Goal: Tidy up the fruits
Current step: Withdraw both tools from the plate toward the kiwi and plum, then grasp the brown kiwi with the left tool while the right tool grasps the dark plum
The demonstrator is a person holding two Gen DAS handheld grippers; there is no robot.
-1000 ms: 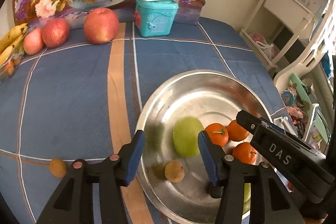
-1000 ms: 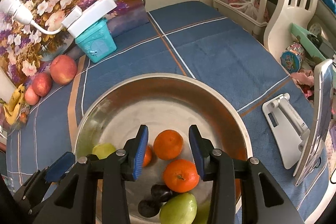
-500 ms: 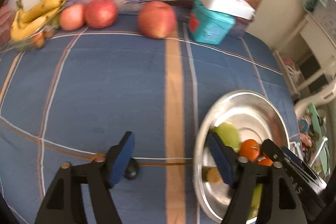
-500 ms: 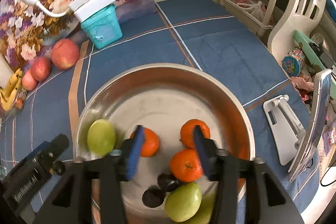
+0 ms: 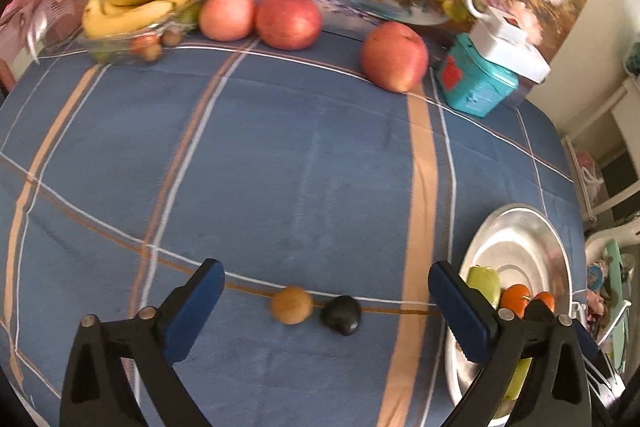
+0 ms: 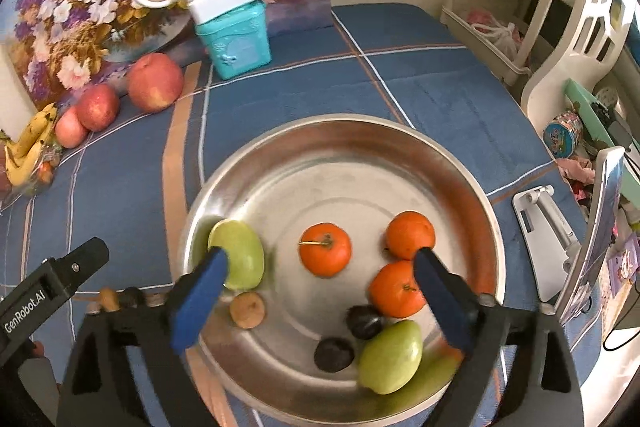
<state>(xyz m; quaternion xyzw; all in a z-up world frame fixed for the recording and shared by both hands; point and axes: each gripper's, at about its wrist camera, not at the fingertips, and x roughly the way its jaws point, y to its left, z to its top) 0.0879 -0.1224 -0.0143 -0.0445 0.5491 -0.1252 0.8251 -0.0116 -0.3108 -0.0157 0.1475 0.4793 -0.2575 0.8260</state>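
The left gripper [image 5: 326, 311] is now hanging over the blue cloth [image 5: 300, 167] instead of the metal bowl [image 6: 332, 131]; its jaws have just been opening and stand fully spread, with nothing pinched. A small brown fruit [image 5: 291, 305] and a dark fruit [image 5: 341, 315] are lying between its fingers, side by side. The right gripper [image 6: 320, 301] is hovering over the bowl, jaws also just opened wide and empty; three oranges [image 6: 326, 249], green fruits [image 6: 240, 255] and dark ones are resting inside. Judgement: both releases are done, and the loose pair on the cloth looks like the next pickup.
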